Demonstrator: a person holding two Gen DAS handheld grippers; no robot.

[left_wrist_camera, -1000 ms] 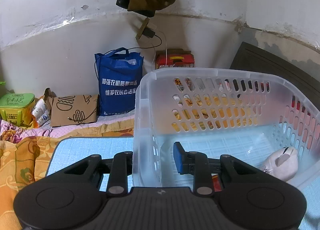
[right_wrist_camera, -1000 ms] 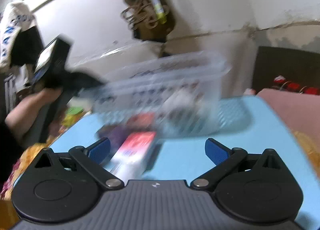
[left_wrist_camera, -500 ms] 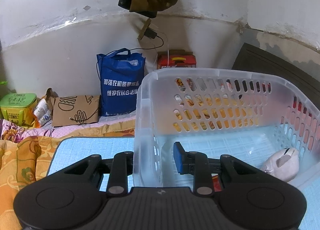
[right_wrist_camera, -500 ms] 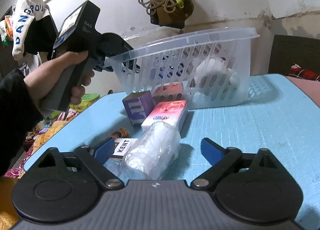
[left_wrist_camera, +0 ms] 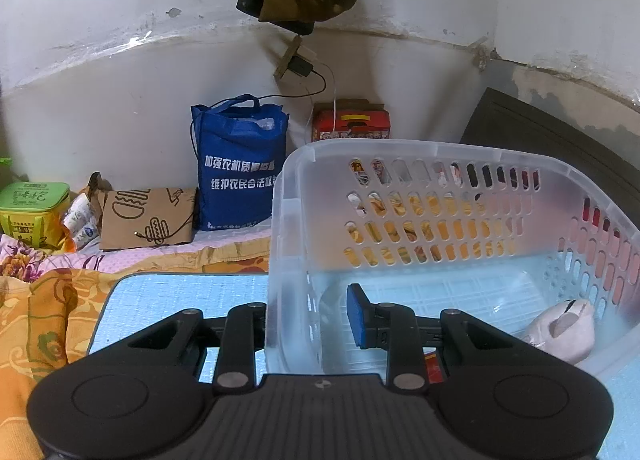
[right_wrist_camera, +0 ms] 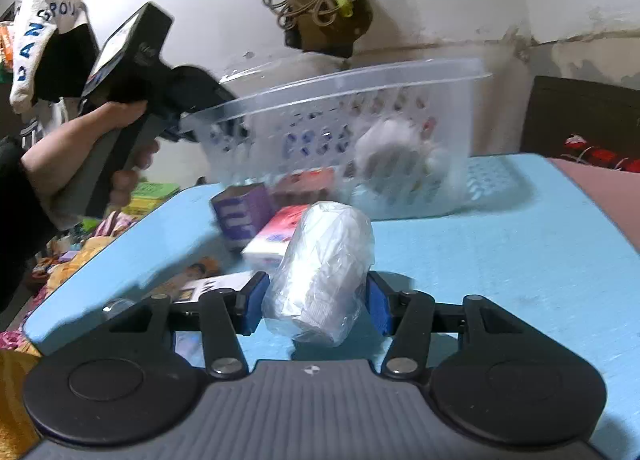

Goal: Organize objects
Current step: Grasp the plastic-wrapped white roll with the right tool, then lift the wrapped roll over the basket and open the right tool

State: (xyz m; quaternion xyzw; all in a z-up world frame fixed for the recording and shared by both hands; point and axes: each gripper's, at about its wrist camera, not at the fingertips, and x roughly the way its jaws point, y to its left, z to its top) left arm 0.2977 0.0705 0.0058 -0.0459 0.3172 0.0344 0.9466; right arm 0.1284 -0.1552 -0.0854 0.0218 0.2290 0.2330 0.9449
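Right wrist view: our right gripper (right_wrist_camera: 314, 306), jaws just closing, clamps a plastic-wrapped roll (right_wrist_camera: 322, 272) over the blue mat (right_wrist_camera: 500, 260); the slick wrap may slip. Our left gripper (left_wrist_camera: 306, 316) pinches the basket (left_wrist_camera: 420, 156) wall.

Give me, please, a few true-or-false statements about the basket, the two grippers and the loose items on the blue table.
1. The left gripper is clamped on the basket wall. True.
2. The basket is empty. False: a pale soft toy lies in it.
3. The right gripper has a plastic-wrapped roll between its fingers. True.
4. The purple box is inside the basket. False: it sits on the blue table, outside.
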